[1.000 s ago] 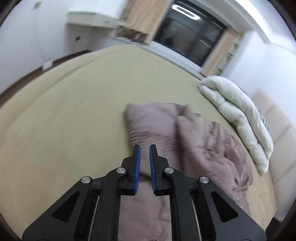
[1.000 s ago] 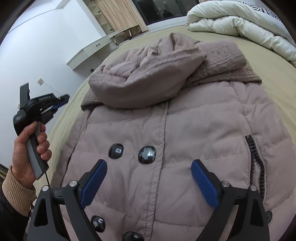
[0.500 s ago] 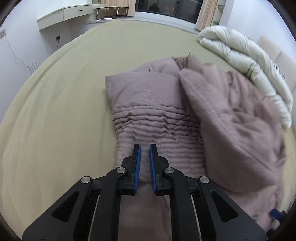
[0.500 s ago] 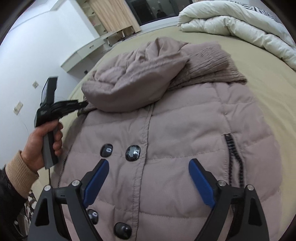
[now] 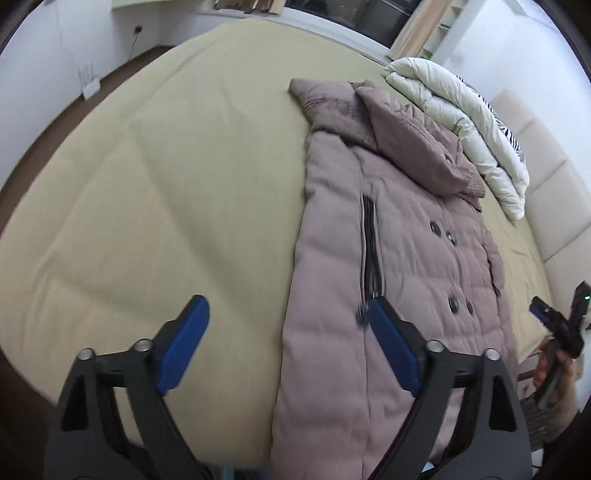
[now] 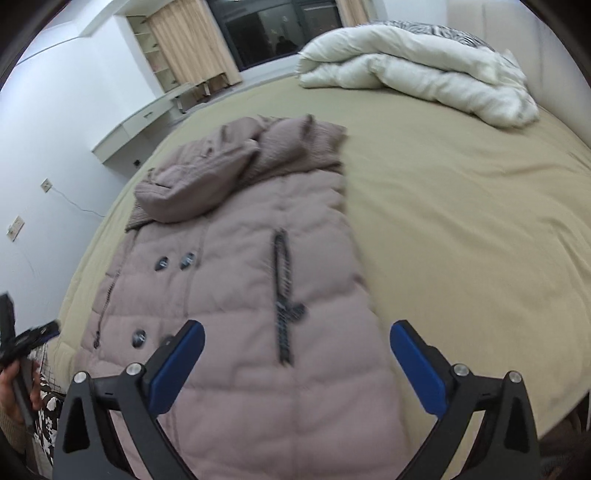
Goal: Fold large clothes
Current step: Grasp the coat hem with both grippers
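Note:
A mauve quilted hooded coat (image 5: 399,236) lies flat, front up, on the beige bed (image 5: 166,192), hood folded down onto its chest, sleeves tucked in. It also shows in the right wrist view (image 6: 258,280), with dark buttons and a black pocket zip. My left gripper (image 5: 288,347) is open and empty, above the coat's left hem edge. My right gripper (image 6: 295,365) is open and empty, above the coat's lower right part. The right gripper also shows at the far right in the left wrist view (image 5: 557,325).
A white duvet (image 6: 413,74) is bunched at the head of the bed, also visible in the left wrist view (image 5: 461,122). A padded headboard (image 5: 546,199) runs behind it. A wall shelf (image 6: 147,122) and a dark window (image 6: 273,33) lie beyond the bed.
My left gripper has opened and pulled back from the collar end to the hem. My right gripper has drawn back and shifted right along the coat.

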`<state>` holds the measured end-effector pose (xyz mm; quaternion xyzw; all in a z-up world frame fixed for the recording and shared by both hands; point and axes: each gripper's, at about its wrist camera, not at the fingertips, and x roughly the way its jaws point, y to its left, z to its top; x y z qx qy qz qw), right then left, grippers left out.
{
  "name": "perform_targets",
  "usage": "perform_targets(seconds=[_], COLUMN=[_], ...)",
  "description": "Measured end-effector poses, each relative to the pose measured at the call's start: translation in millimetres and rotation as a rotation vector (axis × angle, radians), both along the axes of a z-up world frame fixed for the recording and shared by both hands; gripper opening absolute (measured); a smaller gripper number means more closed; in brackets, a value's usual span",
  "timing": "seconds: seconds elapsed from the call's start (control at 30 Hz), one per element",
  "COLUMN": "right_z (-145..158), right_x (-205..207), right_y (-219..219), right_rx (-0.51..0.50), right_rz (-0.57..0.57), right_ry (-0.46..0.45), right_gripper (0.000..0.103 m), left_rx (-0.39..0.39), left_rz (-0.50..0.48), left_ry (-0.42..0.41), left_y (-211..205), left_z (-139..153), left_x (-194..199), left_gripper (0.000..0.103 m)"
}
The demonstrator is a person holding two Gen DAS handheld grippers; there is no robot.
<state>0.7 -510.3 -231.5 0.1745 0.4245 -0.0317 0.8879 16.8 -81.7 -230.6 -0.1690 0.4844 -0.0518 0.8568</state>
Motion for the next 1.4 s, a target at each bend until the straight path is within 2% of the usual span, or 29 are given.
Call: perform_targets(seconds=[0.07,0.17,0.27,0.43,0.6,0.77,0.83,1.0,1.07,1.13,1.2,1.23,1.3,1.33,1.4], right_z=[-5.8,-19.1,-33.6,-53.2,-65.0,-72.1,-74.6,-89.3,-89.9,-90.5,-90.1,-89.5,-85.6,-82.9,-76.2], right_x=[-18.2,-40.8,-55.8,-71.3,-77.0,-72.7,-70.1,-64.7,-64.4,-65.0,-64.9,-65.1,-62.7,-61.7,-58.5], right_y=[-11.8,-23.6,-31.0,-43.7,-46.9,-39.7,-35.1,-41.7,-39.2,-36.0,-32.3,-29.3,-22.4,-18.4,-8.8], right_rx=[-0.008,0.006,0.027,0.139,0.243,0.276,0.270,0.351,0.373,0.384,0.393,0.395,0.369,0.350,0.289], right_rz=[-0.032,-0.061,-0.075,-0.086,-0.051,0.038,0.074,0.063,0.078,0.100,0.116,0.122,0.135,0.142,0.158], right_ry=[0.027,0.079,0.121,0.175,0.197,0.232,0.253,0.292,0.304,0.320,0.325,0.326,0.328,0.328,0.332], right_gripper=[0.103,0.103,0.103,0.103,0.102,0.079,0.072,0.069,0.057,0.048,0.036,0.029,0.019,0.014,0.011], left_rx=[-0.030,-0.120,-0.097,-0.122,-0.153,-0.213,-0.229,-0.260,-0.269,-0.280,-0.278,-0.271,-0.247,-0.231,-0.201], left_rz=[0.009,0.009,-0.037,-0.045,-0.084,-0.117,-0.132,-0.126,-0.130,-0.146,-0.159,-0.169,-0.181,-0.188,-0.203], left_ry=[0.025,0.065,0.110,0.169,0.202,0.240,0.248,0.268,0.274,0.276,0.283,0.281,0.273,0.268,0.256], left_y=[2.6,0.4,-15.5,-20.9,-26.0,-35.0,-38.6,-42.3,-44.9,-48.2,-53.4,-56.6,-64.0,-68.0,-72.5], left_z=[-6.8,-22.8,-40.9,-68.4,-84.7,-97.6,-101.1,-108.5,-108.4,-108.0,-108.8,-107.0,-101.6,-98.7,-91.7], left_x=[-29.9,-71.2,-87.6,-98.3,-84.6,-76.9,-77.1,-71.3,-70.4,-69.1,-67.5,-66.5,-64.6,-63.5,-62.4], left_gripper=[0.089,0.089,0.089,0.089,0.088,0.079,0.076,0.076,0.075,0.060,0.039,0.031,0.019,0.016,0.011])
